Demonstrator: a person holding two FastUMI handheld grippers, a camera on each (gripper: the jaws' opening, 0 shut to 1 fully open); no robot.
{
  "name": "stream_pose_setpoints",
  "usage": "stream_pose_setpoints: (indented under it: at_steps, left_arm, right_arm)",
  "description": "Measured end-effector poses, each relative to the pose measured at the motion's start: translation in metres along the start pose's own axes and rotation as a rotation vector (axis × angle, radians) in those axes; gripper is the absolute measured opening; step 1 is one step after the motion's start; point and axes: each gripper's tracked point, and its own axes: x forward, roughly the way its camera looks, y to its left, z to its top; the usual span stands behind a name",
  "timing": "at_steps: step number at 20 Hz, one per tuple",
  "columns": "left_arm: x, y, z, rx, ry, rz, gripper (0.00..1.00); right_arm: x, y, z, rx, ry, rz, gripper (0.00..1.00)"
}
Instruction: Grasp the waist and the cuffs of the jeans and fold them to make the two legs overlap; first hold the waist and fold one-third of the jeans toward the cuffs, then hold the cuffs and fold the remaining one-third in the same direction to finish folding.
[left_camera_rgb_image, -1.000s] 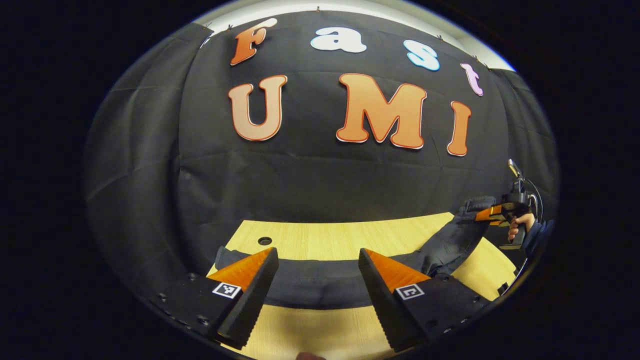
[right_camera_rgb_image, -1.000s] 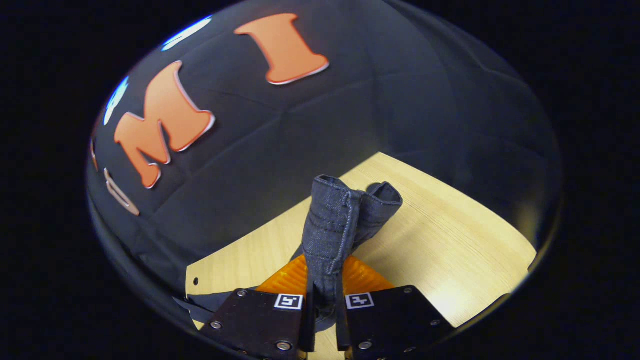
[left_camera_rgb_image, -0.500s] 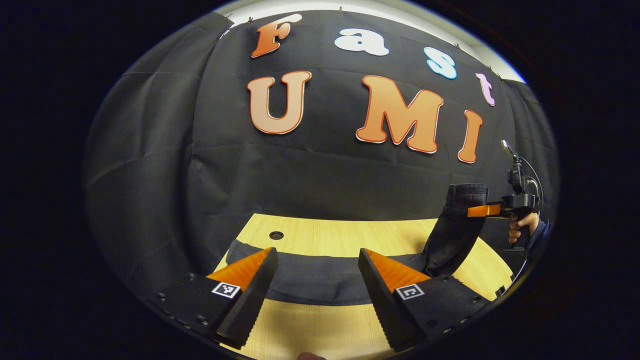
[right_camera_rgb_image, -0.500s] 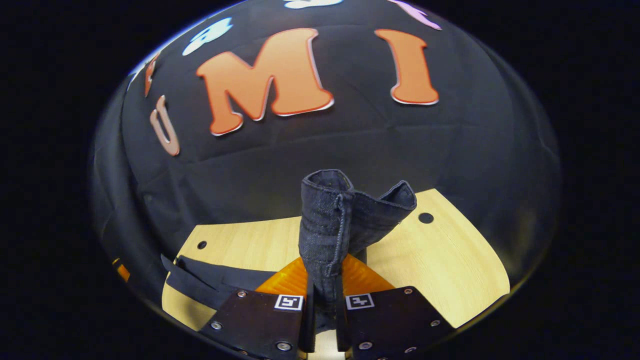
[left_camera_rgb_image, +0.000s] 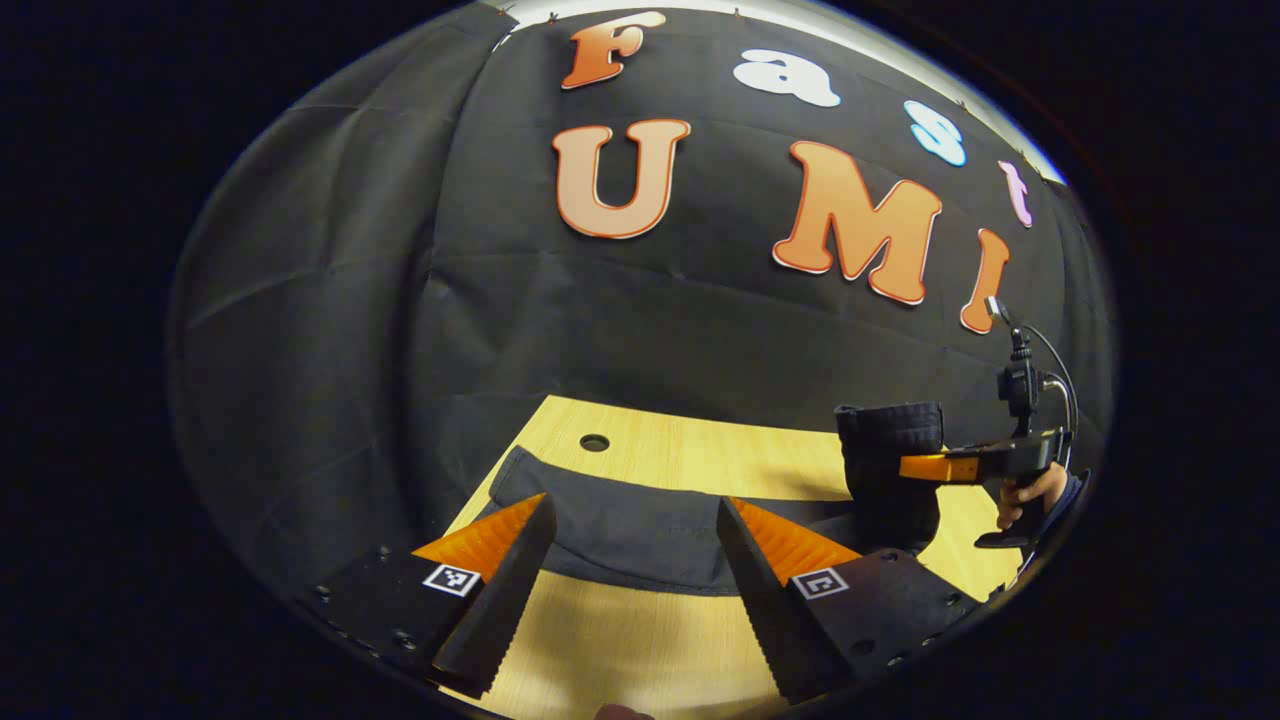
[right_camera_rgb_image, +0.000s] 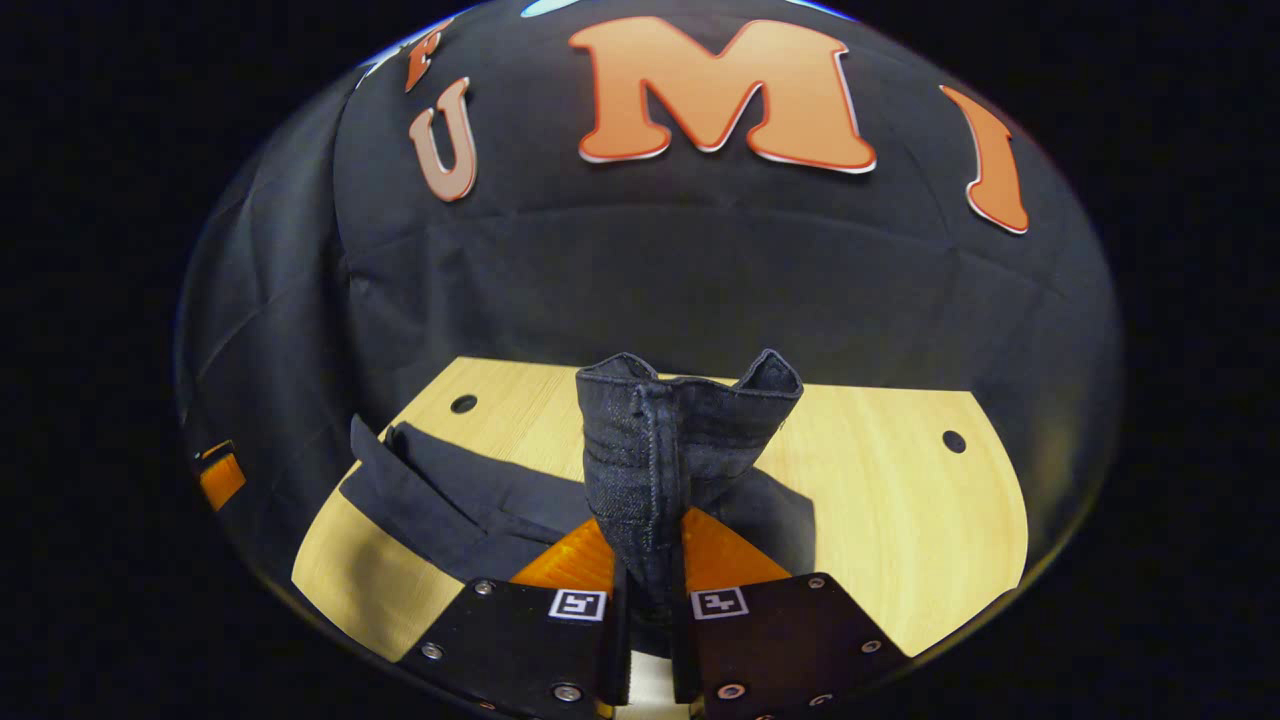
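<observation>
The right hand-held gripper clamps the cuffs at lower centre, lifted off the bench. The left hand-held gripper gapes wide over the jeans. With the waist unpinned, dragging could slide the whole pile, and the cuffs may slip.

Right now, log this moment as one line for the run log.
right gripper: shut on cuffs, lifted | left gripper: open over jeans | jeans: on table
</observation>
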Motion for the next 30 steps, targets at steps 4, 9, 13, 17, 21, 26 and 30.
stream_pose_setpoints:
  at_steps: [4,9,13,17,21,26,30]
  left_arm:
    - [0.002,0.018,-0.008,-0.03,0.034,0.037,0.97]
    - [0.004,0.033,-0.014,-0.043,0.065,0.068,0.97]
    - [0.01,0.041,-0.027,-0.079,0.12,0.074,0.97]
    - [0.023,0.052,-0.048,-0.132,0.193,0.087,0.97]
    - [0.033,0.071,-0.065,-0.264,0.298,0.116,0.97]
    - [0.051,0.101,-0.091,-0.538,0.46,0.15,0.97]
    - [0.074,0.122,-0.106,-0.641,0.566,0.197,0.97]
  right_arm:
    - [0.028,0.024,-0.043,-0.033,0.117,0.025,0.17]
    - [0.048,0.059,-0.077,-0.025,0.198,0.081,0.35]
    - [0.038,0.068,-0.088,-0.044,0.231,0.121,0.56]
    - [0.031,0.093,-0.082,0.02,0.235,0.195,0.87]
    - [0.038,0.095,-0.087,0.064,0.244,0.198,0.9]
    - [0.051,0.089,-0.106,0.083,0.304,0.168,0.91]
    - [0.046,0.083,-0.085,0.125,0.243,0.161,0.9]
